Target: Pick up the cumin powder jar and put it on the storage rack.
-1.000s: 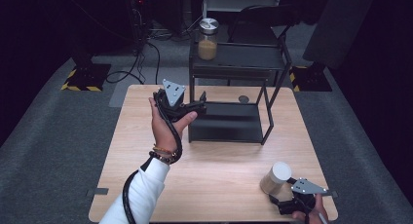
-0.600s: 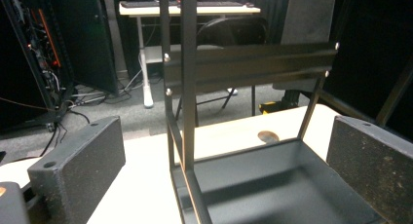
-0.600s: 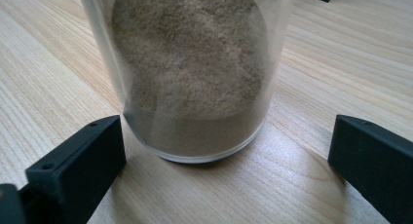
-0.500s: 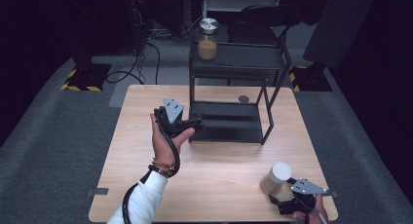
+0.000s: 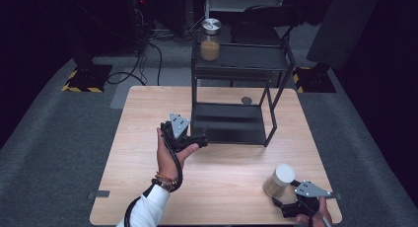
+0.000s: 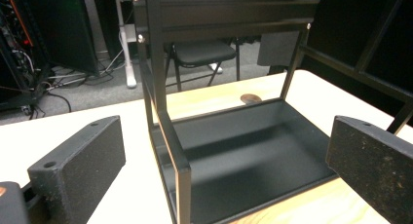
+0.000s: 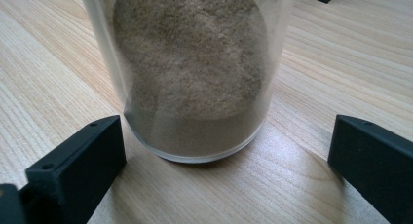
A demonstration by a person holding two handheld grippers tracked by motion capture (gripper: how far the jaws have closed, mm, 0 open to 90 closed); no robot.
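A person's left hand holds my left gripper (image 5: 199,138) just off the front left corner of a black two-level rack (image 5: 231,123). Its jaws are open with nothing between them and point at the rack's lower tray (image 6: 243,160). On the rack's top shelf stands a glass jar (image 5: 210,39) of brown powder with a metal lid. A second jar (image 5: 277,180) with a white lid stands on the table near the front right. My right gripper (image 5: 286,195) sits right behind it, open, and the jar (image 7: 190,73) stands just ahead of the jaw tips.
A small dark round disc (image 5: 246,100) lies on the wooden table (image 5: 148,113) behind the rack, and it shows through the frame as the disc (image 6: 251,98). Cables, a chair and dark equipment stand on the grey floor beyond the table.
My left gripper has drawn back from the rack toward the person, roughly a hand's width nearer the table's front. The right gripper and both jars have stayed put.
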